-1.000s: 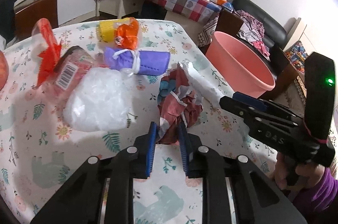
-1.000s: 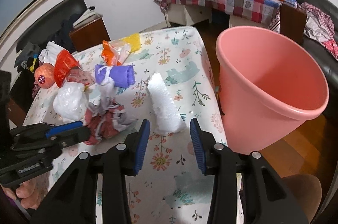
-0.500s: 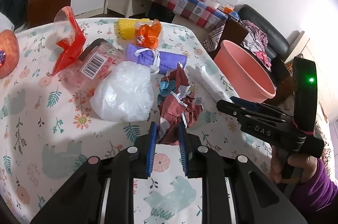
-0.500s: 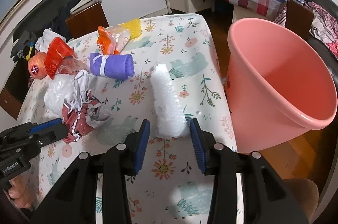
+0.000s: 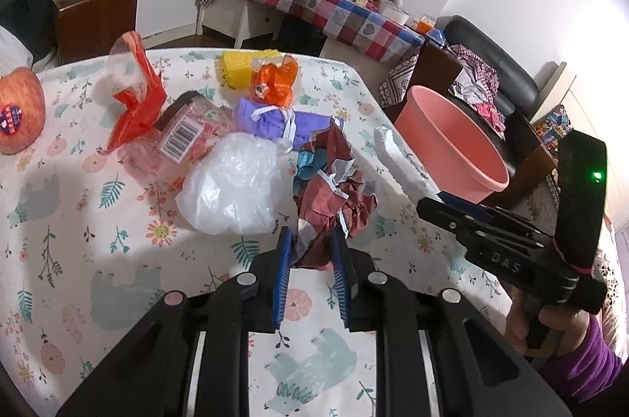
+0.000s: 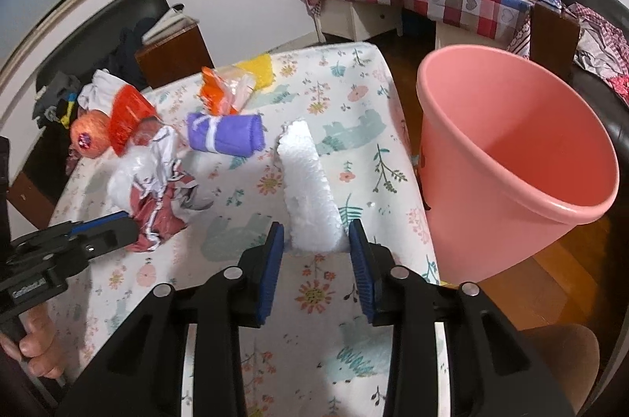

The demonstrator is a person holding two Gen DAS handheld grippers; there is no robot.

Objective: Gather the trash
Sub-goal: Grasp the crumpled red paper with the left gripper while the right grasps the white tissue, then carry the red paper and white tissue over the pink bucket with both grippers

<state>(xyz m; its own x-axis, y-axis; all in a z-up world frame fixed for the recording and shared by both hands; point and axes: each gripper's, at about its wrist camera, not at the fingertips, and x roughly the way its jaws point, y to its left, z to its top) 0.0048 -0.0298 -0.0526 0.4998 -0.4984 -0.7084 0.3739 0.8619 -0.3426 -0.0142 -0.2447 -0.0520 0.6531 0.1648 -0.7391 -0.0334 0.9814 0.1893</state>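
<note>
On the floral tablecloth (image 5: 70, 252), the left gripper (image 5: 310, 261) has its blue pads pressed against the near end of a crumpled dark-red wrapper (image 5: 334, 197), clamped on it; the rest of the wrapper spreads away from the jaws toward the far side. The right gripper (image 6: 316, 252) has its jaws apart, one on each side of the near end of a white foam strip (image 6: 308, 189); the strip runs away from the gripper along the table, and whether the pads touch it cannot be told. The strip lies near the table's right edge, and just past that edge stands the pink bucket (image 6: 550, 208), its mouth open and tilted toward the camera. To the left of the wrapper sits a clear crumpled plastic bag (image 5: 232, 189), touching it. Farther off lie a purple cloth roll (image 6: 226, 134), an orange wrapper (image 5: 277, 83) and a yellow sponge (image 5: 236, 69); a red plastic bag (image 5: 137, 98) and an apple (image 5: 17, 110) lie at the far left.
</note>
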